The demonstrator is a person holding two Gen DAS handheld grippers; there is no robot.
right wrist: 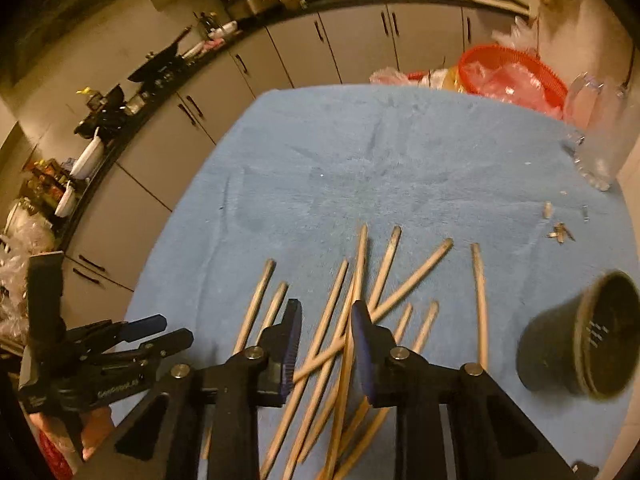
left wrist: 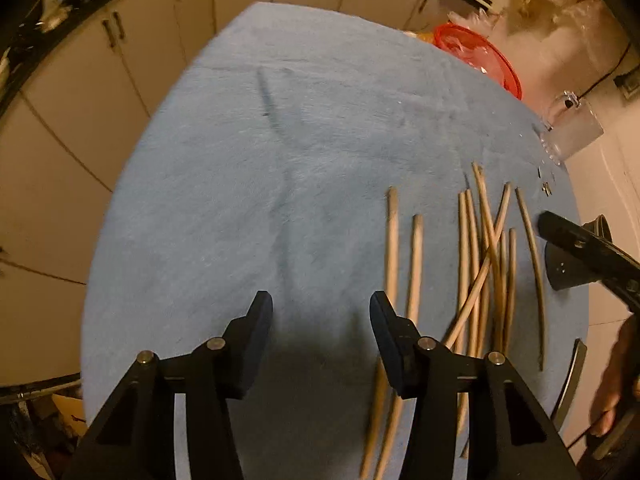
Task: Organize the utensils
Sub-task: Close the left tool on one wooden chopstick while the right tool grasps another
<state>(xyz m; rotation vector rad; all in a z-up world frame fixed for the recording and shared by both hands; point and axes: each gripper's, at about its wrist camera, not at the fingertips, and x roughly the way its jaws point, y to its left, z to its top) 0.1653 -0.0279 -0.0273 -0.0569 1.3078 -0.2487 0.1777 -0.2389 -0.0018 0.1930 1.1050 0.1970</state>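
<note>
A kitchen with pale cabinet doors and a cluttered dark worktop curves behind a desk (right wrist: 280,184) covered in a blue towel.

Nearest the right wrist camera, the right tongs (right wrist: 326,344) hang over a loose heap of wooden chopsticks (right wrist: 352,320), the jaws fairly narrow with a few crossed sticks showing in the gap; the pads do not seem to press on any, so I judge nothing is held yet. The left tongs (left wrist: 320,336) stand about half open over bare towel, empty, with two separate chopsticks (left wrist: 404,264) just beside their right jaw.

To the right of the heap lies a dark cup (right wrist: 580,344), tipped on its side, mouth toward the sticks. Farther back sit a red basket (right wrist: 516,76) and a clear container (right wrist: 592,148).

The step looks like picking a stick for the cup. It would go best by settling the jaws on a single stick lying on top, near its middle so it balances, rather than clamping a crossed bundle. The left tongs could steady or right the cup before anything goes in.
</note>
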